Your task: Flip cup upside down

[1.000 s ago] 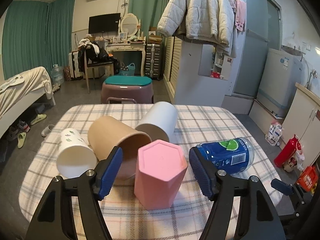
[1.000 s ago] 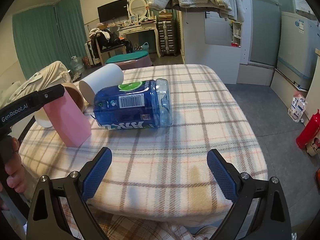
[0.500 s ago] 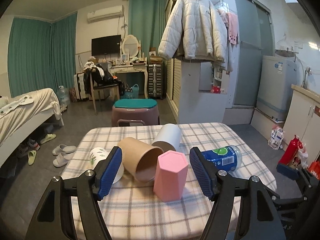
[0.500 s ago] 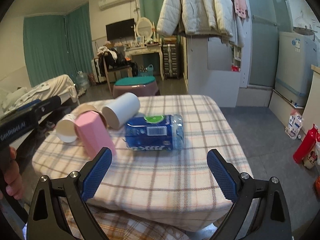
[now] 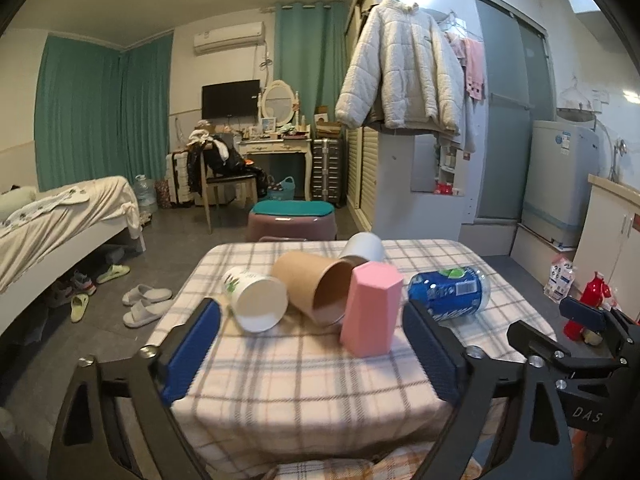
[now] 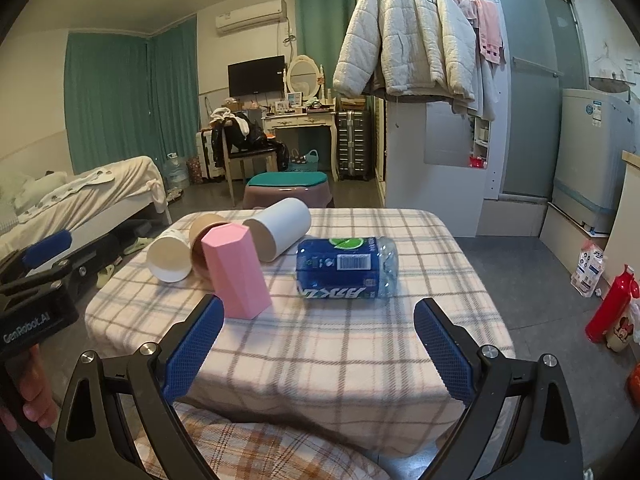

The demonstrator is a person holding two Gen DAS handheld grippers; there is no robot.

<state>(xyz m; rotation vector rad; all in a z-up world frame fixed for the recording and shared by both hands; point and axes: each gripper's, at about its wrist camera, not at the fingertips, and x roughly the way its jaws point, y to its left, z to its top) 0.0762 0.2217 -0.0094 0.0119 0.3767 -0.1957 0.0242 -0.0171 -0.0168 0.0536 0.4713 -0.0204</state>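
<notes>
Jaws on my left gripper [image 5: 312, 348] and right gripper [image 6: 316, 344] are gaping wide, holding nothing, short of the desk [image 6: 320, 332]. Pink cup [image 5: 371, 309] is standing base-up beside the blue bottle [image 5: 448, 293], so I am judging the flip done.

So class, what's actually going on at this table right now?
A person holds a two-finger gripper in each hand; the left gripper and right gripper are both open and empty. On the checked table, the pink cup stands upside down, while three paper cups and a blue bottle lie on their sides.
</notes>
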